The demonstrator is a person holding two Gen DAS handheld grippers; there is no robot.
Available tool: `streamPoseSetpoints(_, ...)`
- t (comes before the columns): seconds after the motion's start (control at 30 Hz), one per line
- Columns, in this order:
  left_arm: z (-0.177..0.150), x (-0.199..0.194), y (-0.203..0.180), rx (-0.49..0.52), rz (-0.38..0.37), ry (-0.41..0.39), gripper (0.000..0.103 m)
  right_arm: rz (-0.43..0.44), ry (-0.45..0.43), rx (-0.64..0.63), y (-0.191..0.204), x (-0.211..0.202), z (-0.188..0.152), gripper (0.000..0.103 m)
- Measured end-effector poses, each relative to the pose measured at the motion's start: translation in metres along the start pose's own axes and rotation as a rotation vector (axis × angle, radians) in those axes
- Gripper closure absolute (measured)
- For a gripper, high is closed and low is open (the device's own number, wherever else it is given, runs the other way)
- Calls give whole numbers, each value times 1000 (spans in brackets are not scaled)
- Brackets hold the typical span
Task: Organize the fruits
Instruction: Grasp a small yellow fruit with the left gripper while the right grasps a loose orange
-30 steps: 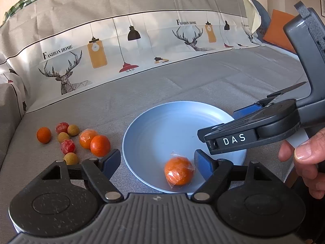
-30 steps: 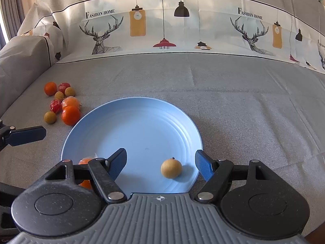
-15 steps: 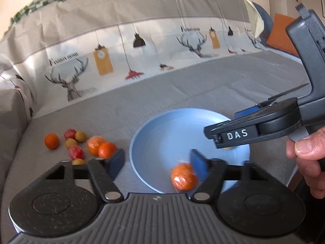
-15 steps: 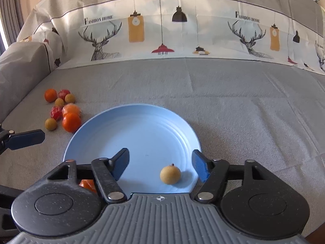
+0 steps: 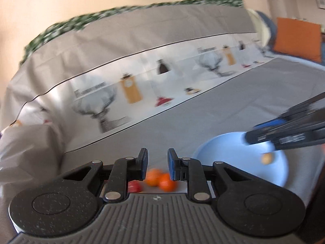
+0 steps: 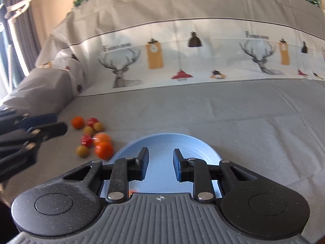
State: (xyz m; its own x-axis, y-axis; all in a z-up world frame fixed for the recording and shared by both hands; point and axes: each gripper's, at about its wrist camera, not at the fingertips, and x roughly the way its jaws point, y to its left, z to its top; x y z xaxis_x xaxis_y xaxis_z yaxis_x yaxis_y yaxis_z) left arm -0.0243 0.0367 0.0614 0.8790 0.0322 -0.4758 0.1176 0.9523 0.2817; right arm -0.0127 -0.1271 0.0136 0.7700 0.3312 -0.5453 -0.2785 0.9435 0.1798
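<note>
Found the left gripper raised over the grey cover, with jaws released to a narrow gap and nothing between them. Saw it again at the far left edge of the right wrist view, just beside the loose fruit.

Counted eight loose fruits on the cover, all left of the plate. Noted a back orange farthest away, then a red fruit and two small tan fruits bunched just right of it. Nearer, noted a second red fruit, a pale orange fruit and a bright orange pressed close together, with a third tan fruit at their left. Caught only part of that cluster in the blurred left wrist view, below the left jaws.

Further right, found the light blue plate flat on the cover, its rim just beside the bright orange. Made out one tan fruit on the plate in the left wrist view. Glimpsed an orange sliver at the plate's near side, mostly hidden behind the gripper body; could not tell more.

Found the right gripper over the plate, with jaws released and empty.

Spotted an orange cushion far back at the right.
</note>
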Motion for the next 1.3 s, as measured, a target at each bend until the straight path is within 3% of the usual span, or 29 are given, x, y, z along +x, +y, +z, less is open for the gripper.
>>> streamPoseSetpoints(0.07,-14,14,22,-78,13,72,79,35,-12,-16,9,-3,4,75)
streamPoseSetpoints(0.13,-19,29,50,-242,16,156,79,61,-12,-39,19,-5,6,75)
streamPoseSetpoints(0.2,-23,36,71,-365,11,177,79,87,-3,-52,27,-2,7,75)
streamPoseSetpoints(0.33,-26,42,87,-470,-3,189,79,115,22,-84,41,9,4,75)
streamPoseSetpoints(0.67,-37,69,90,-499,-119,277,79,170,66,-148,72,50,-4,75)
streamPoseSetpoints(0.8,-40,83,83,-472,-120,305,79,174,72,-193,84,65,-2,75)
streamPoseSetpoints(0.97,-43,100,76,-441,-112,325,66,151,89,-251,96,91,2,67)
streamPoseSetpoints(1.1,-47,110,77,-454,-114,343,66,124,130,-295,105,114,2,57)
streamPoseSetpoints(1.3,-51,119,79,-479,-127,370,66,100,156,-371,118,136,-2,57)
